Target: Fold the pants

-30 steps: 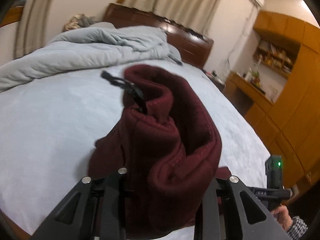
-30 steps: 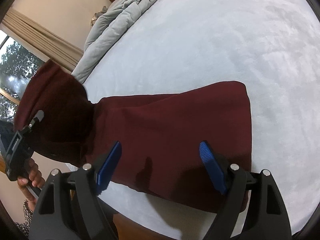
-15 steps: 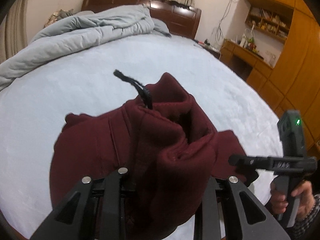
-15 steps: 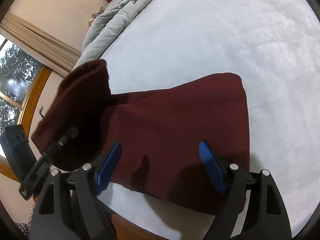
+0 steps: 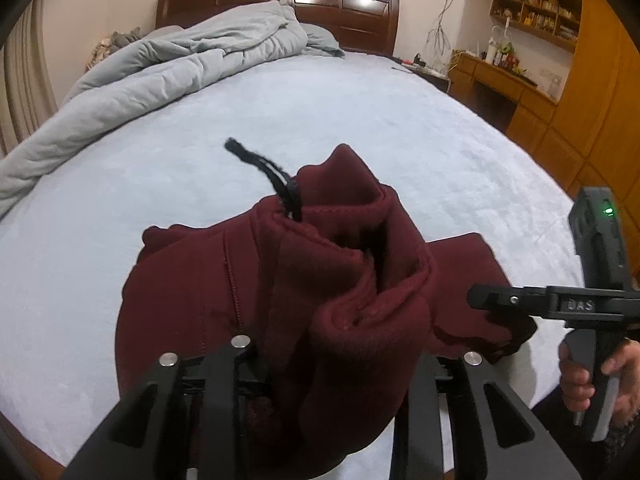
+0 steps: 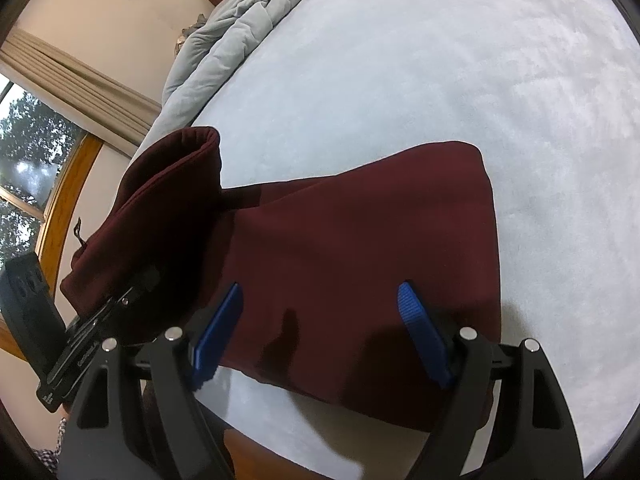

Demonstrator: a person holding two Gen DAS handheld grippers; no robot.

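Observation:
Dark red pants (image 5: 188, 300) lie on the pale blue bed (image 5: 360, 120) near its front edge. Their waist end, with a black drawstring (image 5: 272, 180) sticking up, is bunched between the fingers of my left gripper (image 5: 328, 364). Those jaws are opening while the cloth still fills the gap and hides the pads. From the right wrist view the same bunch (image 6: 160, 208) stands raised over the flat part (image 6: 360, 240), with the left gripper (image 6: 132, 292) below it. My right gripper (image 6: 320, 304) hangs open above the flat cloth, its blue pads apart and touching nothing. One of its fingers (image 5: 516, 302) shows in the left wrist view.
A rumpled grey quilt (image 5: 180, 68) is heaped at the head of the bed below a dark wooden headboard (image 5: 352, 12). A wooden desk and cabinets (image 5: 520, 84) line the right side. A window (image 6: 24, 184) with curtains is on the left. The bed's wooden front edge (image 6: 260, 456) is close.
My left gripper brought the bunched waist end down and over toward the flat part of the pants, rolling as it went. The right gripper stayed where it was, open.

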